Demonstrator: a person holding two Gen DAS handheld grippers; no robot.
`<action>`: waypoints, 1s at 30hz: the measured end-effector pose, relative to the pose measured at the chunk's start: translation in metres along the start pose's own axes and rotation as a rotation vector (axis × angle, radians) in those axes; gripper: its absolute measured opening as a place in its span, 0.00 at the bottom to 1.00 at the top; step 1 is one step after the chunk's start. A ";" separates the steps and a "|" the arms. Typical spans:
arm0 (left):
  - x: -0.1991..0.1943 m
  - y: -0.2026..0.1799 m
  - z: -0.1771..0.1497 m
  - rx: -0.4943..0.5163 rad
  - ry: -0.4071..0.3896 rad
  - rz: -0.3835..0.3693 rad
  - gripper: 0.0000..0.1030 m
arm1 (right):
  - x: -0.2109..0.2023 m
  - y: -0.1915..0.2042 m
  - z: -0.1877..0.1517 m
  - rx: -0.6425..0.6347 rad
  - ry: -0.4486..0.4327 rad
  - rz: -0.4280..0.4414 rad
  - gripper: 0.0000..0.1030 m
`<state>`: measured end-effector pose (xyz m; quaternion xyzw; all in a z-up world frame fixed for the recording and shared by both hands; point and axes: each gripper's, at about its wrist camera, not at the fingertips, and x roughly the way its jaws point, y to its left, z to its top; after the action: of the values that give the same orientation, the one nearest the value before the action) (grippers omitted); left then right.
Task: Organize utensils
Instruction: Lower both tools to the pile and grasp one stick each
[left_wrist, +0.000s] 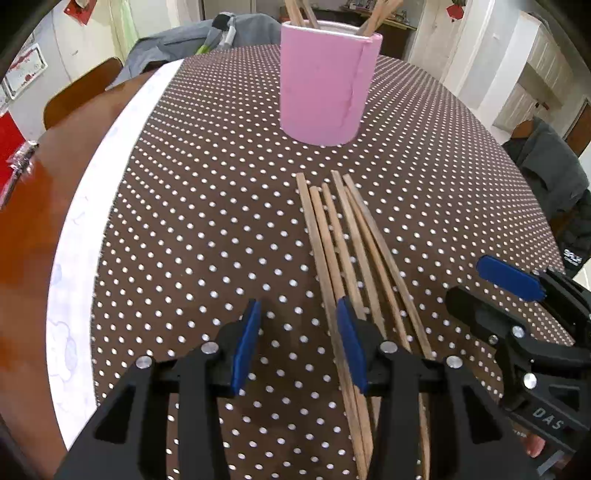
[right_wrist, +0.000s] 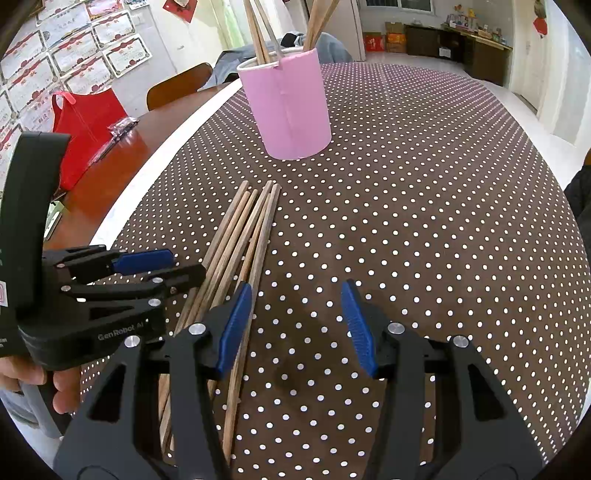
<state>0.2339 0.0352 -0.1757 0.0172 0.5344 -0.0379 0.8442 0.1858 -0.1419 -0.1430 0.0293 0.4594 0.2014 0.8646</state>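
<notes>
Both sets of tongs stand apart and grip nothing. The left gripper straddles bare dotted tablecloth, its right pad at the edge of the loose chopsticks; the right gripper hangs beside them. Beyond stands the pink holder with more chopsticks upright inside

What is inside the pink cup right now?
The pink cup holds several wooden chopsticks standing up and leaning on its rim, in two clusters. Only their upper ends show; the cup wall hides their lower parts and the bottom, so anything else inside cannot be seen.
</notes>
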 end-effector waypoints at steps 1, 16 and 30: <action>0.001 -0.001 0.001 0.009 -0.001 0.013 0.42 | 0.000 0.000 0.000 -0.001 0.002 0.001 0.49; 0.008 0.006 0.013 -0.026 -0.002 -0.004 0.06 | 0.025 0.020 0.013 -0.082 0.122 -0.040 0.49; -0.012 0.009 0.010 -0.059 -0.071 -0.070 0.06 | 0.049 0.038 0.031 -0.163 0.200 -0.178 0.13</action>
<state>0.2385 0.0436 -0.1606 -0.0279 0.5052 -0.0522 0.8610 0.2231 -0.0847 -0.1541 -0.1019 0.5260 0.1624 0.8286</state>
